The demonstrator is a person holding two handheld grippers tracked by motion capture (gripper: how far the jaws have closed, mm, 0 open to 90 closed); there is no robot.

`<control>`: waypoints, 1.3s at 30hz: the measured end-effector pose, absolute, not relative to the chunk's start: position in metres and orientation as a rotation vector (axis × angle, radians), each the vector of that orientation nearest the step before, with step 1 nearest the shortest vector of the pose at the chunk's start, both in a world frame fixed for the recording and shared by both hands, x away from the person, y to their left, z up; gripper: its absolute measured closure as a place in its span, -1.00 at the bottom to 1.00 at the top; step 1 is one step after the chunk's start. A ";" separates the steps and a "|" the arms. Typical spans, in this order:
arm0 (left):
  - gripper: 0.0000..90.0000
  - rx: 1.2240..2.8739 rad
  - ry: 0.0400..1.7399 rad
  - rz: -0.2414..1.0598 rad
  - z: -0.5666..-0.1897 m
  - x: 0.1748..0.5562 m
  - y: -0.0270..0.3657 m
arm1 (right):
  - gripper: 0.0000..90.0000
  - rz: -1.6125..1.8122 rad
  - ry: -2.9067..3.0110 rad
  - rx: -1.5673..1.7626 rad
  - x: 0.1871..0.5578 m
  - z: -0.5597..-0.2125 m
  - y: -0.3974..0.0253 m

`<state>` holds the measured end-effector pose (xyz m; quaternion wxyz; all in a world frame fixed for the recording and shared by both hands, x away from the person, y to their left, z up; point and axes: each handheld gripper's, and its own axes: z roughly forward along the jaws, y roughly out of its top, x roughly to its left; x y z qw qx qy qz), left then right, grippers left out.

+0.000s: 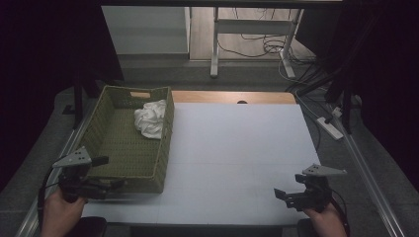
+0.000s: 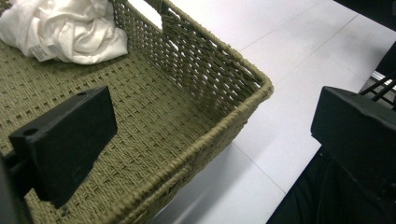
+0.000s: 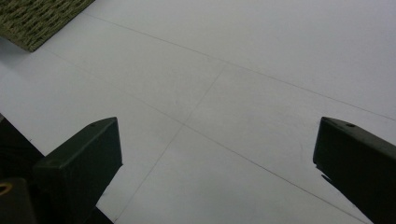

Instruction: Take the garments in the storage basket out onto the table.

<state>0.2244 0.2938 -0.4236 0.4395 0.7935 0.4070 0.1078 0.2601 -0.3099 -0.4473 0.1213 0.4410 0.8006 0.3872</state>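
A green woven basket (image 1: 123, 148) stands on the left part of the white table (image 1: 237, 148). A crumpled white cloth (image 1: 151, 118) lies in its far right corner, also seen as the white cloth (image 2: 65, 28) in the left gripper view. My left gripper (image 1: 112, 173) hovers open over the basket's near left corner, jaws wide apart above the basket rim (image 2: 219, 135), holding nothing. My right gripper (image 1: 280, 195) is open near the table's front right, low over the bare table surface (image 3: 224, 93), with nothing between its jaws.
A wooden strip (image 1: 232, 97) runs along the table's far edge. Beyond it stand white desk legs (image 1: 215, 44) and cables (image 1: 267, 47) on the floor. A power strip (image 1: 332, 127) lies off the table's right side. A corner of the basket (image 3: 32, 18) shows in the right gripper view.
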 end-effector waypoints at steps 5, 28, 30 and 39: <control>-1.00 1.966 0.977 0.203 -0.425 0.233 0.294 | -0.97 1.126 2.339 1.285 0.260 -0.447 -0.310; -1.00 2.001 1.028 0.195 -0.418 0.284 0.289 | -0.96 1.097 2.355 1.264 0.260 -0.448 -0.307; -1.00 1.997 1.031 0.191 -0.419 0.290 0.287 | -0.96 1.095 2.358 1.261 0.260 -0.448 -0.306; -1.00 2.014 1.006 0.164 -0.421 0.318 0.283 | -0.96 1.094 2.361 1.261 0.260 -0.448 -0.306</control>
